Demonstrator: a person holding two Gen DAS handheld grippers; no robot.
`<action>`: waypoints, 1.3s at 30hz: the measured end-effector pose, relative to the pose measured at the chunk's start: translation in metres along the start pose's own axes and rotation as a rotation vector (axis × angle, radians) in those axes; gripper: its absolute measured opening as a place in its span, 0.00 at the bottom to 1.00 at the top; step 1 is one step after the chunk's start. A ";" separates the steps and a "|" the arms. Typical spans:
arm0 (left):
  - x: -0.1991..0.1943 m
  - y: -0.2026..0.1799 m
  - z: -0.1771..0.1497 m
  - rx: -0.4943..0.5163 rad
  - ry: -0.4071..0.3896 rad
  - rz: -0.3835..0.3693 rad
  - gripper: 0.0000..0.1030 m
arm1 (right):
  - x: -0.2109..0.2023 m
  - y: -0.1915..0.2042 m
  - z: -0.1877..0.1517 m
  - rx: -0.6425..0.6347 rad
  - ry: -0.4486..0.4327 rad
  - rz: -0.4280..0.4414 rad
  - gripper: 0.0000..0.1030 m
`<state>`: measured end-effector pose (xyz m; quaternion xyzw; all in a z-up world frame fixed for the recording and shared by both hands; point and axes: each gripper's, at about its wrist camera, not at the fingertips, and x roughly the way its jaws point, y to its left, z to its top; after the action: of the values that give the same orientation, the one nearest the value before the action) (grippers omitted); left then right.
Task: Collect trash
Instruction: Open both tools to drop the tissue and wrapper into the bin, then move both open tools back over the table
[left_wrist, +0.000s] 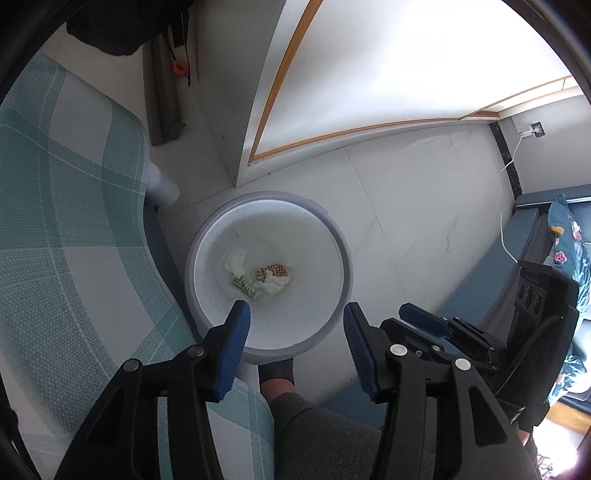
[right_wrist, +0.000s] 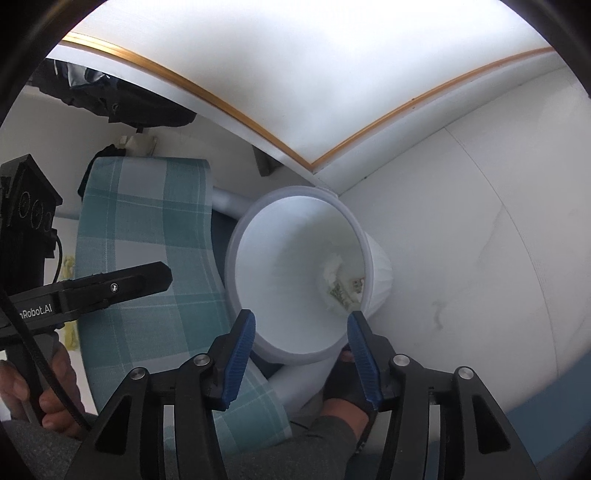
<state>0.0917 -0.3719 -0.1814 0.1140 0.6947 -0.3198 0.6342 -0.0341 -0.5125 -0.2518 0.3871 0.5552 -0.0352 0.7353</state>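
- Both grippers, left gripper (left_wrist: 295, 317) and right gripper (right_wrist: 301, 325), are hanging open and empty
- I am seeing the bin (left_wrist: 207, 236) directly below the left one, trash (left_wrist: 258, 277) lying inside

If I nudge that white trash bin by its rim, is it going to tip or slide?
The white bin looks like thin plastic and holds only crumpled tissue and small wrappers, so it is probably light and would slide readily on the smooth floor. It narrows toward its base, so a push at the rim may well tip it.
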 end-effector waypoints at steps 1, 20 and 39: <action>-0.006 -0.002 -0.002 0.013 -0.016 0.014 0.47 | -0.006 0.001 0.000 -0.002 -0.016 -0.001 0.50; -0.143 -0.004 -0.050 0.054 -0.471 0.183 0.71 | -0.139 0.086 -0.016 -0.160 -0.392 -0.113 0.70; -0.264 0.092 -0.147 -0.207 -0.827 0.310 0.85 | -0.228 0.268 -0.077 -0.448 -0.709 -0.034 0.87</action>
<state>0.0697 -0.1497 0.0420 0.0151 0.3860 -0.1686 0.9068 -0.0523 -0.3650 0.0758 0.1722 0.2680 -0.0568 0.9462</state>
